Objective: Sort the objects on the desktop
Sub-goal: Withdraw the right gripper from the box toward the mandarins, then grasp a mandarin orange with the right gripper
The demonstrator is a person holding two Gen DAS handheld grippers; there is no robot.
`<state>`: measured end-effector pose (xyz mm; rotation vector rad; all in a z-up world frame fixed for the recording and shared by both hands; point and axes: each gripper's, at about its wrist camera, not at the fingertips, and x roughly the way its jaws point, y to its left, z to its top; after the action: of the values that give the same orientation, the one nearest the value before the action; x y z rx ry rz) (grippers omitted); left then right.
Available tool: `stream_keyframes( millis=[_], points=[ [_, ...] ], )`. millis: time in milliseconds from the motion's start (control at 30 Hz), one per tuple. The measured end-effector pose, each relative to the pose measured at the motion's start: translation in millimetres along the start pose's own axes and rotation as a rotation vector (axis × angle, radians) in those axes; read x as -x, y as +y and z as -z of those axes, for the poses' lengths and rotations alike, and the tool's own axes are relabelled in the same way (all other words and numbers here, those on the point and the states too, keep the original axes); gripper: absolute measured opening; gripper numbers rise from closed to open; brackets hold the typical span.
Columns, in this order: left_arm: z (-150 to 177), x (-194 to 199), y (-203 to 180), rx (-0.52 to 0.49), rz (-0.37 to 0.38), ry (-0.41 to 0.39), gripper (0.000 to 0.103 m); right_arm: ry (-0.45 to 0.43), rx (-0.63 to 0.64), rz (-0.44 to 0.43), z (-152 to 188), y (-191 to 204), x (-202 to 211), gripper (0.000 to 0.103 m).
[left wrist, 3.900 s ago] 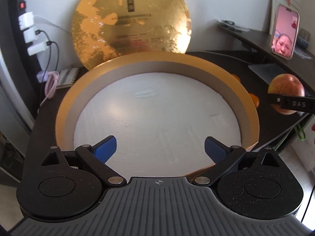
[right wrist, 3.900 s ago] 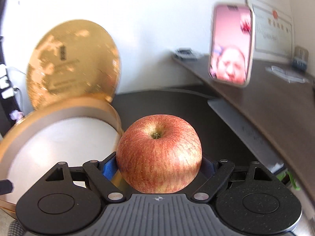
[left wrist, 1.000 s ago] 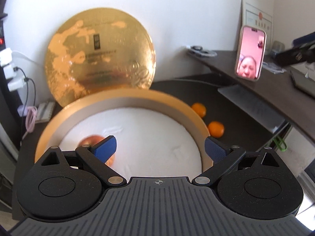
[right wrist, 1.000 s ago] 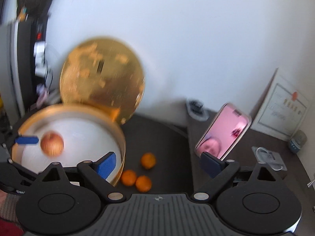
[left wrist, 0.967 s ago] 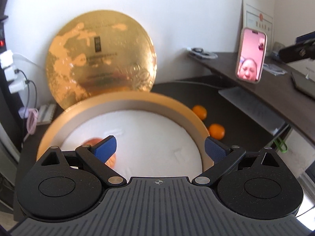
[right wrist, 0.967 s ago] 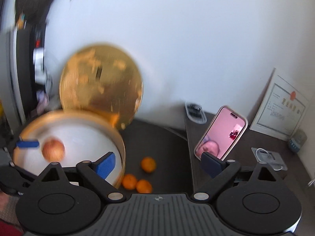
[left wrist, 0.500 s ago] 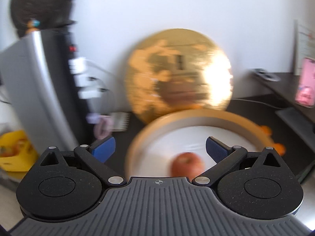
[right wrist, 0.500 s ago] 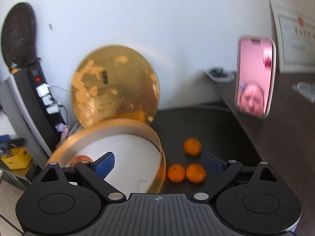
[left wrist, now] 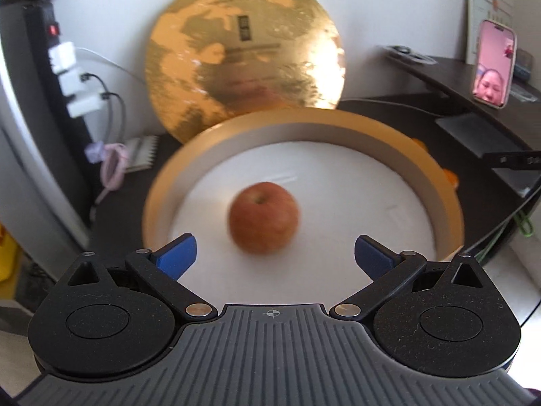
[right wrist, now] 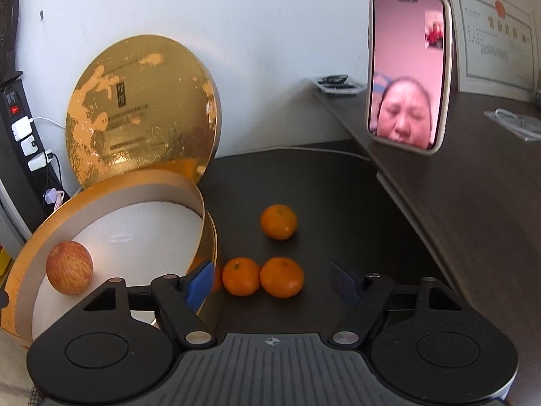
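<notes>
The round box lid has a glossy gold foil face, mottled with flatter orange patches. The round box has a matt gold card wall, and its floor looks like white, finely grained foam. The apple has a dull, streaked red skin. The three mandarins have pitted, faintly shiny peel. The worktop is dark, matt wood-look board. Each tool has matt black, speckled plastic arms, blue smooth pads, bright metal pivot pins and a ribbed grey body. The phone has a glossy screen.
</notes>
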<state>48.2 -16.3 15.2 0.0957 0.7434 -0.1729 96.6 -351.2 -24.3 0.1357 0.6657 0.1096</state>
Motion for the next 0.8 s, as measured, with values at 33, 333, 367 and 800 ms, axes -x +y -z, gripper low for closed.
stream_keyframes(
  millis=[33,333,367,800],
  points=[
    [0,-5,-4,0.004,0.018,0.005,0.102,0.006,-0.011,-0.002,2,-1,-4,0.070],
    [0,-23,-32,-0.035,0.115,0.050,0.097,0.049,-0.094,0.019,20,-7,-44,0.071],
    [1,-26,-35,-0.043,0.120,0.061,0.097,0.052,-0.100,0.020,21,-8,-48,0.071],
    [-2,-51,-45,-0.056,0.151,0.132,0.099,0.060,-0.160,-0.005,18,-19,-76,0.063]
  ],
)
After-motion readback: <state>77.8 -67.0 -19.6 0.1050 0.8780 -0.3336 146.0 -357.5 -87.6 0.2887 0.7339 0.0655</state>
